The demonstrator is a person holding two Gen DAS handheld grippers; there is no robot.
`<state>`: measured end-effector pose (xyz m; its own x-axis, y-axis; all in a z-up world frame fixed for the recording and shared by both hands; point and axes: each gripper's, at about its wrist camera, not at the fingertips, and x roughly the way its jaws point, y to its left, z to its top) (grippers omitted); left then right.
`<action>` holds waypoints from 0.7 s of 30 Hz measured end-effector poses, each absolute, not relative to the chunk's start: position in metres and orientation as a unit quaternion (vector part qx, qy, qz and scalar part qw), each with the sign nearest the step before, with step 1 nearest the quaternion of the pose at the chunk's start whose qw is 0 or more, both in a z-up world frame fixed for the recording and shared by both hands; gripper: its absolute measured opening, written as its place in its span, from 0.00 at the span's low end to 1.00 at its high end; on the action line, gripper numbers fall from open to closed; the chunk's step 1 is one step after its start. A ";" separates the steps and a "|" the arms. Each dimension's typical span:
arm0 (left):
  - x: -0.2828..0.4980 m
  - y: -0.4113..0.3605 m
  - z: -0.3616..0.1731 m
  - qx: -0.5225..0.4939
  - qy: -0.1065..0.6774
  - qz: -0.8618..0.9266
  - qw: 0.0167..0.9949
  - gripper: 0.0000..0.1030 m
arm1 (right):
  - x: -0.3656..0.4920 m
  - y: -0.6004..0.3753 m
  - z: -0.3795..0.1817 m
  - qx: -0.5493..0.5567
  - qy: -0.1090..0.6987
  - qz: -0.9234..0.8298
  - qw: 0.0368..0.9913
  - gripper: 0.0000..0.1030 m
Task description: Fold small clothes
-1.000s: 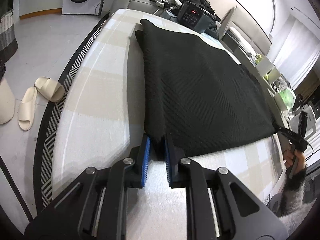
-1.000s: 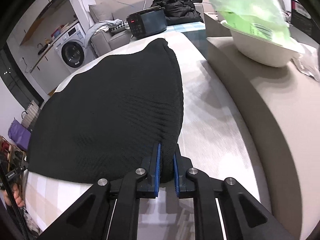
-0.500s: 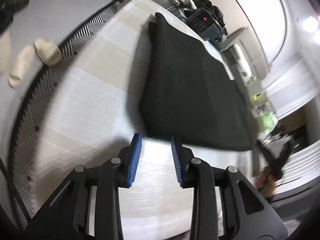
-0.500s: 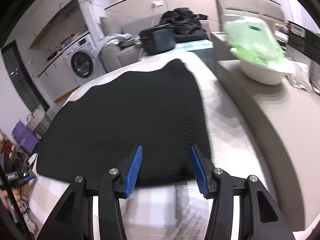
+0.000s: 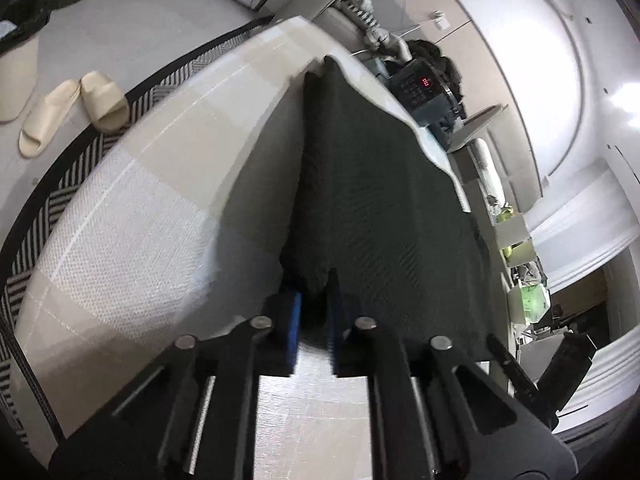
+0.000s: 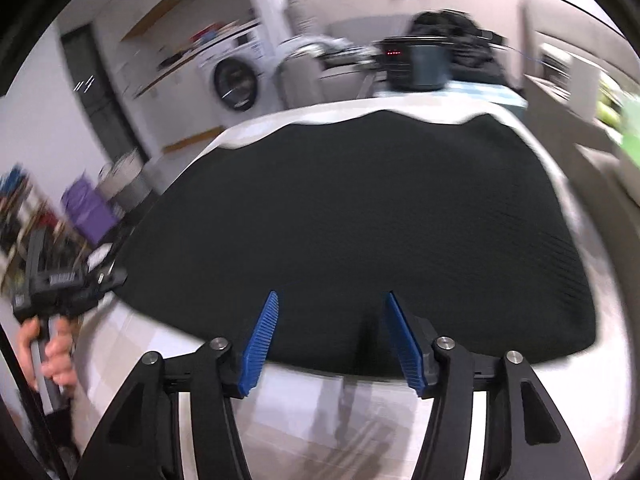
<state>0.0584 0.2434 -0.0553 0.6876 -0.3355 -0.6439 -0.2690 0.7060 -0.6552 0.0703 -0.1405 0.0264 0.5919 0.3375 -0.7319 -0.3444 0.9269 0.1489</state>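
A black knit garment (image 5: pixel 380 208) lies spread flat on a pale checked table (image 5: pixel 160 184). My left gripper (image 5: pixel 314 300) has its blue pads shut on the garment's near left corner, which bunches between them. In the right wrist view the same garment (image 6: pixel 360 216) fills the middle. My right gripper (image 6: pixel 332 312) is wide open over its near edge and holds nothing. The left gripper (image 6: pixel 68 280) and the hand on it show at the left of the right wrist view.
A dark box with a red display (image 5: pixel 424 88) and a heap of dark clothes (image 6: pixel 452 28) stand at the table's far end. Slippers (image 5: pixel 72 108) lie on the floor to the left. A washing machine (image 6: pixel 236 80) stands behind. A counter (image 6: pixel 568 92) runs along the right.
Both grippers let go of the near corners and opened. The left gripper has since closed on the garment's near left corner. The right gripper stays open and has swung left toward the middle.
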 end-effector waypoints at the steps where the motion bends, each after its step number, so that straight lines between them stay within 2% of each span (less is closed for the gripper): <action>1: 0.058 0.242 -0.051 -0.378 0.390 -0.022 0.839 0.06 | 0.069 -0.127 0.025 -0.012 0.409 0.201 0.890 0.58; 4: 0.056 0.239 -0.038 -0.367 0.379 -0.034 0.849 0.06 | 0.068 -0.088 0.020 -0.025 0.415 0.237 0.878 0.63; 14: 0.059 0.250 -0.019 -0.395 0.363 -0.080 0.840 0.06 | 0.054 0.046 -0.003 -0.103 0.414 0.352 0.833 0.63; 21: 0.062 0.254 -0.027 -0.407 0.372 -0.091 0.829 0.06 | 0.066 0.107 -0.028 -0.177 0.408 0.338 0.829 0.63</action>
<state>0.0624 0.2542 -0.0272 0.7061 -0.4534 -0.5438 -0.1525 0.6526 -0.7422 0.0663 0.1067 -0.0278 0.4384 0.4160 -0.7967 -0.7054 0.7086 -0.0181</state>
